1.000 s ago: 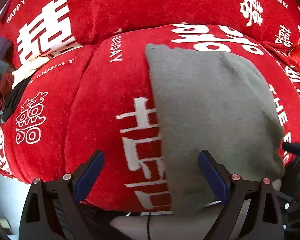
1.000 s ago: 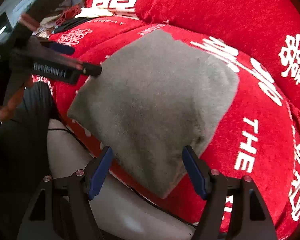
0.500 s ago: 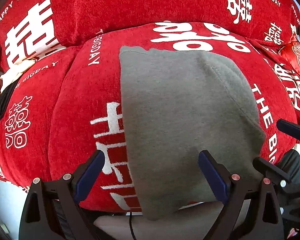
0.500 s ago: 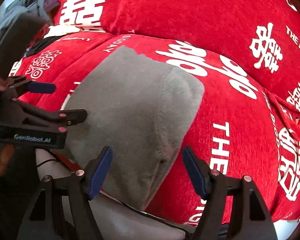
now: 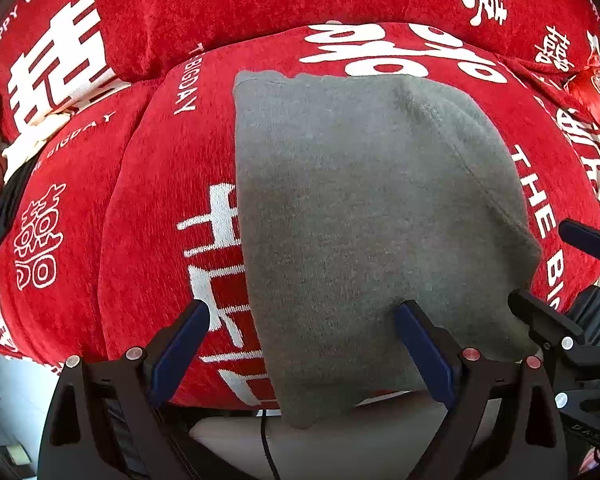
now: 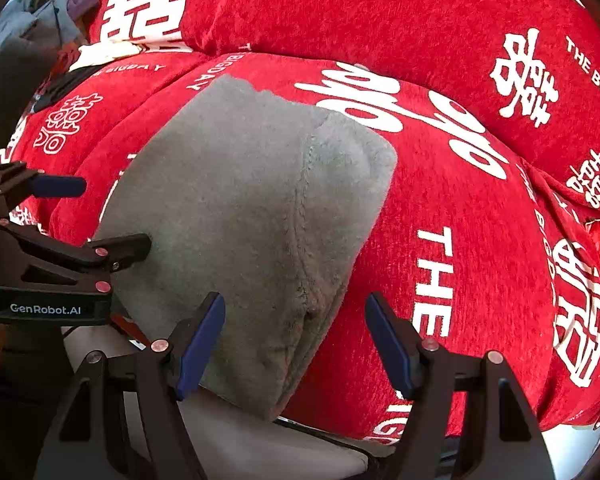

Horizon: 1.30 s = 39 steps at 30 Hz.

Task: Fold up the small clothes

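Note:
A grey fleece garment (image 5: 360,200) lies folded on a red sofa cushion (image 5: 156,208) printed with white lettering. Its near corner droops over the cushion's front edge. My left gripper (image 5: 302,312) hovers open above the garment's near left edge, with one finger over red fabric and the other over grey. In the right wrist view the same garment (image 6: 252,200) shows a seam running down it. My right gripper (image 6: 296,302) is open over its near right corner, nothing pinched. Each gripper appears in the other's view: the right gripper (image 5: 556,272), the left gripper (image 6: 100,216).
A red back cushion (image 6: 380,12) rises behind the seat. A heap of other clothes (image 6: 48,20) lies at the sofa's far left end. A pale sofa base (image 5: 360,440) with a thin black cable (image 5: 266,440) shows below the front edge.
Both grippers have drifted sideways over the garment and now sit closer together; the right one has also rolled. The garment lies as before and both grippers have stayed open.

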Motion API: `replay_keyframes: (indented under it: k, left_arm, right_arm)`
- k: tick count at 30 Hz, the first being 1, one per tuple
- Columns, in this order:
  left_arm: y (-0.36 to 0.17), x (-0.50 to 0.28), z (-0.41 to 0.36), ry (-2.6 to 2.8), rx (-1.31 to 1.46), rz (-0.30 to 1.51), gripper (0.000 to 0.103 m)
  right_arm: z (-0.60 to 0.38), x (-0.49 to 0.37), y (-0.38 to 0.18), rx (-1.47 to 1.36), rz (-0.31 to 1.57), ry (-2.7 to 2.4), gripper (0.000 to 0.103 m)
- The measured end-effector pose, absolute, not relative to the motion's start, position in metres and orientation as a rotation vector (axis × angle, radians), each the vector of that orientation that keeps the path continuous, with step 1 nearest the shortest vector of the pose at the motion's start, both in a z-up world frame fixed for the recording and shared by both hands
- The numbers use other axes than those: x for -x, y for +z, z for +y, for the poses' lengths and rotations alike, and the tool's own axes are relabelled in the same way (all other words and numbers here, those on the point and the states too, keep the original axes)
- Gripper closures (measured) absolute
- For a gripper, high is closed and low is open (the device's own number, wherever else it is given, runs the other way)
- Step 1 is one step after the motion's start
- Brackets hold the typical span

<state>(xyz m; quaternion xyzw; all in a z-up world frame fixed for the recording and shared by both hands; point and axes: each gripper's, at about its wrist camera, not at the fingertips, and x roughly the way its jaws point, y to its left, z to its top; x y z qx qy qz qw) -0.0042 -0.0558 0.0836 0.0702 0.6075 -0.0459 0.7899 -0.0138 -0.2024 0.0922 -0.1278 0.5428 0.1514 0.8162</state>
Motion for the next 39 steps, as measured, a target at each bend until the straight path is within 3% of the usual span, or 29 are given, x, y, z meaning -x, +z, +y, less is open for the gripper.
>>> replay_keyframes:
  k: [39]
  left_arm:
    - [0.0831, 0.001, -0.0473, -0.13, -0.045, 1.323, 0.007]
  right_arm:
    - [-0.1979, 0.0085, 0.0933, 0.304, 1.153, 0.312, 0.027]
